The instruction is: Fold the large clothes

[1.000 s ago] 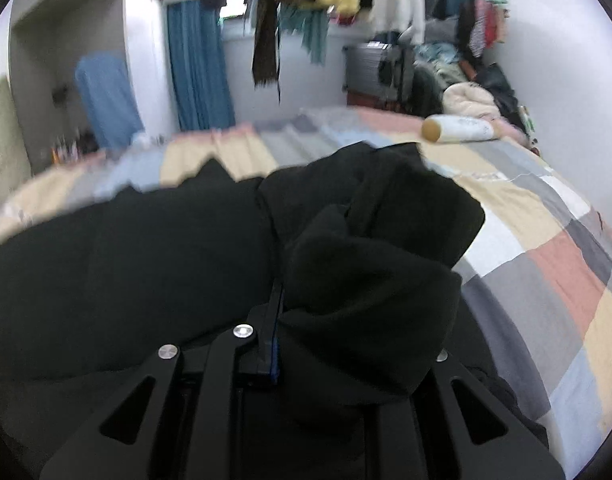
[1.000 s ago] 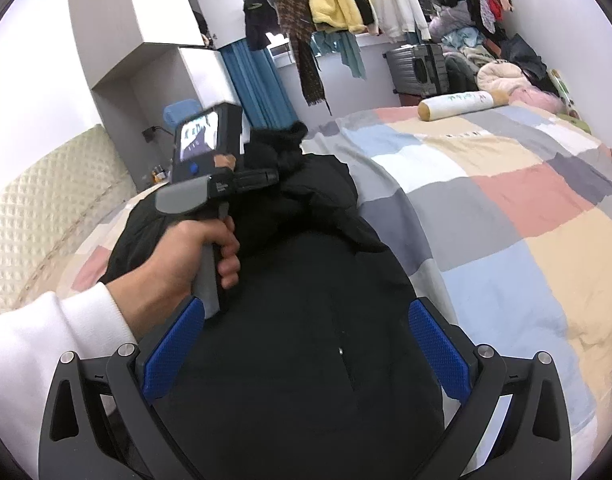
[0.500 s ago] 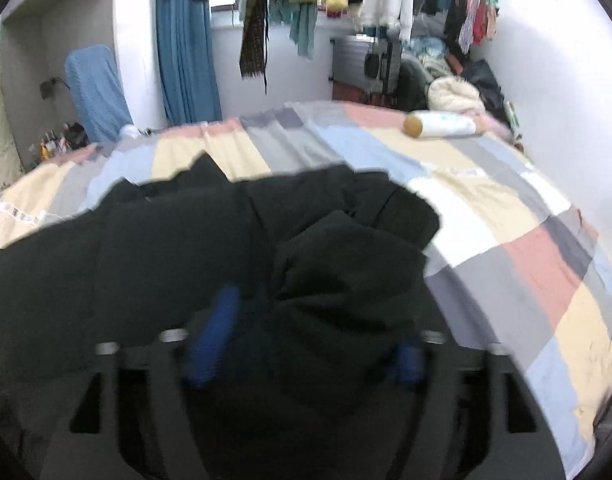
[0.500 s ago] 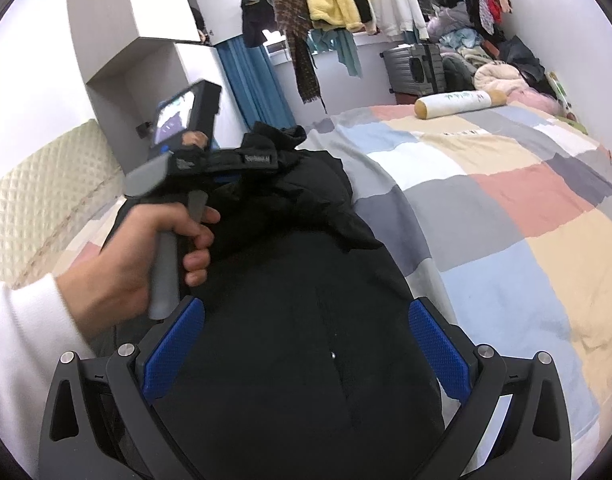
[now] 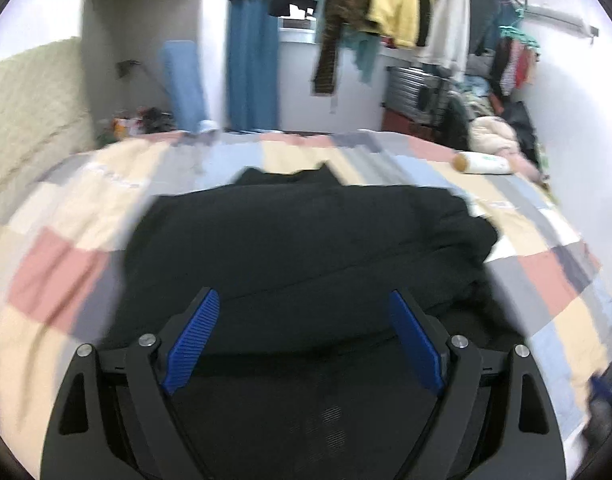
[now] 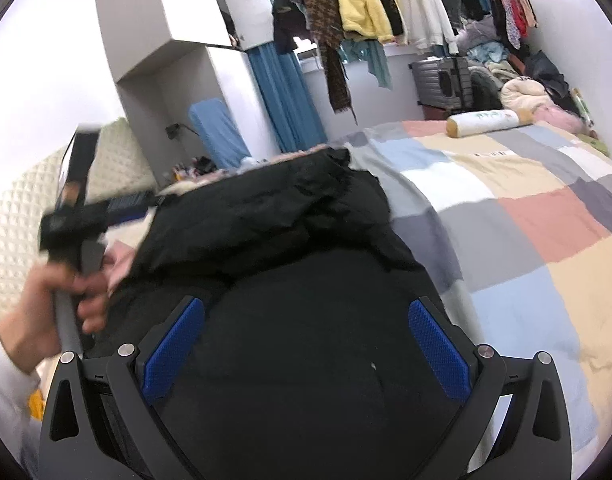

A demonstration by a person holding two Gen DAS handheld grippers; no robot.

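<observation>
A large black padded jacket [image 5: 306, 248] lies on the bed, also in the right wrist view [image 6: 289, 280], with its upper part folded over the body. My left gripper [image 5: 303, 320] is open and empty just above the jacket's near edge. My right gripper [image 6: 301, 332] is open and empty over the jacket's lower part. In the right wrist view the left gripper [image 6: 85, 208], held by a hand, is at the jacket's left side.
The bed has a patchwork quilt [image 6: 526, 216] of grey, pink, yellow and blue squares. A roll pillow [image 6: 486, 122] lies at its far edge. Hanging clothes [image 6: 358, 4], a suitcase [image 6: 442, 80] and a quilted headboard [image 6: 13, 216] surround the bed.
My left gripper has opened and let go of the black jacket fabric, then drawn back to the left. The folded part now lies flat. The right gripper has stayed open and nearly still.
</observation>
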